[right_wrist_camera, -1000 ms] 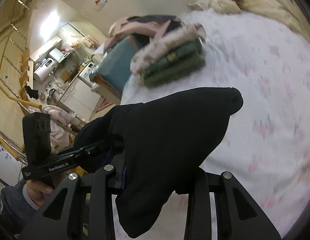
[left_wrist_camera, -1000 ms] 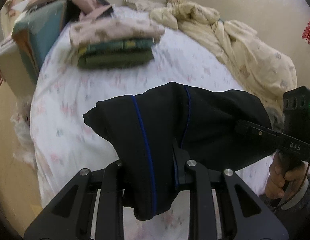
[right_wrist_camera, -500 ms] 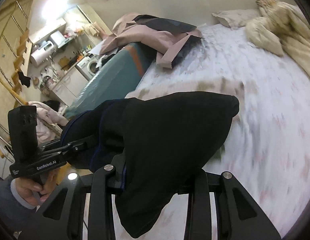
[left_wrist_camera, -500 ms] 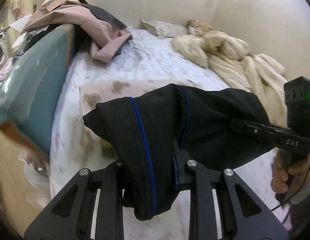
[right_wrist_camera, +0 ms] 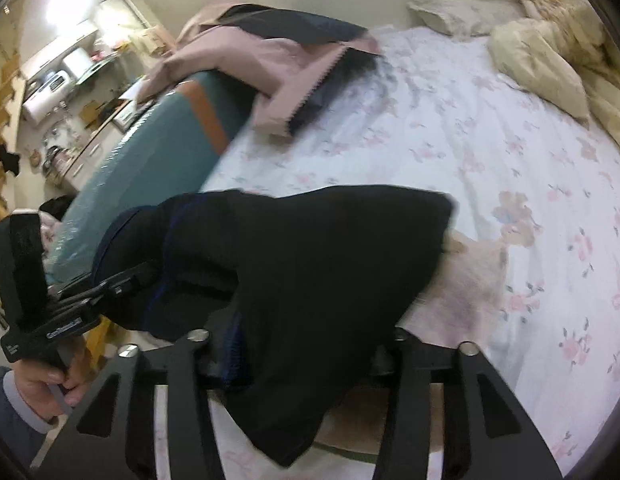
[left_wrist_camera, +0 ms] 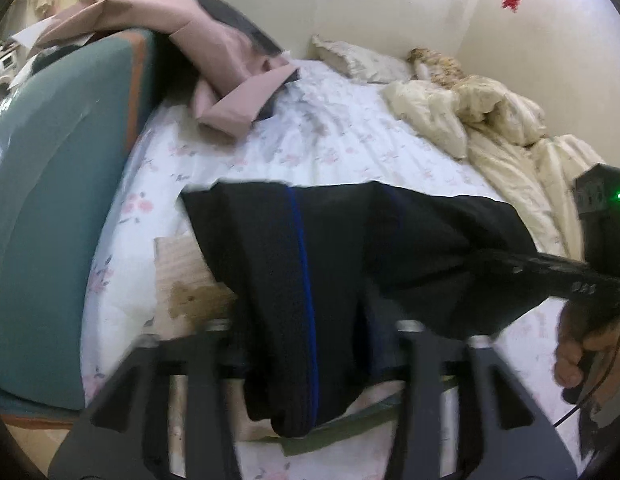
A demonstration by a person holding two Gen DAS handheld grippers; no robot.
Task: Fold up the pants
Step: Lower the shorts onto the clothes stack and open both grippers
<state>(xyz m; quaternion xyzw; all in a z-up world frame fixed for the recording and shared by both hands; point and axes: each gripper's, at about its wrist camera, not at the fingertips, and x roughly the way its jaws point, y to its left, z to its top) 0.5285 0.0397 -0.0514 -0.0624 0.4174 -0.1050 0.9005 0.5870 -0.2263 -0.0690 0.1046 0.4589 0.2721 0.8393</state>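
The folded black pants [left_wrist_camera: 310,260] with a blue side stripe hang between both grippers, over a stack of folded clothes [left_wrist_camera: 182,276] on the bed. In the left wrist view my left gripper [left_wrist_camera: 310,332] has its jaws opening, and the pants' thick end lies loosely between the fingers. The right gripper [left_wrist_camera: 505,260] reaches in from the right, held by a hand. In the right wrist view the pants [right_wrist_camera: 310,260] drape between the right gripper [right_wrist_camera: 298,340], whose jaws are opening too. The left gripper [right_wrist_camera: 134,280] shows at the left.
The bed's floral sheet [left_wrist_camera: 329,140] stretches ahead. A teal upright cushion [left_wrist_camera: 50,220] borders it on the left with a pink jacket [left_wrist_camera: 230,92] draped over it. A cream duvet [left_wrist_camera: 489,128] and a pillow [left_wrist_camera: 349,60] lie at the far side.
Both grippers carried the pants sideways across the bed until they hang over the folded stack. Both pairs of jaws have spread wider around the cloth.
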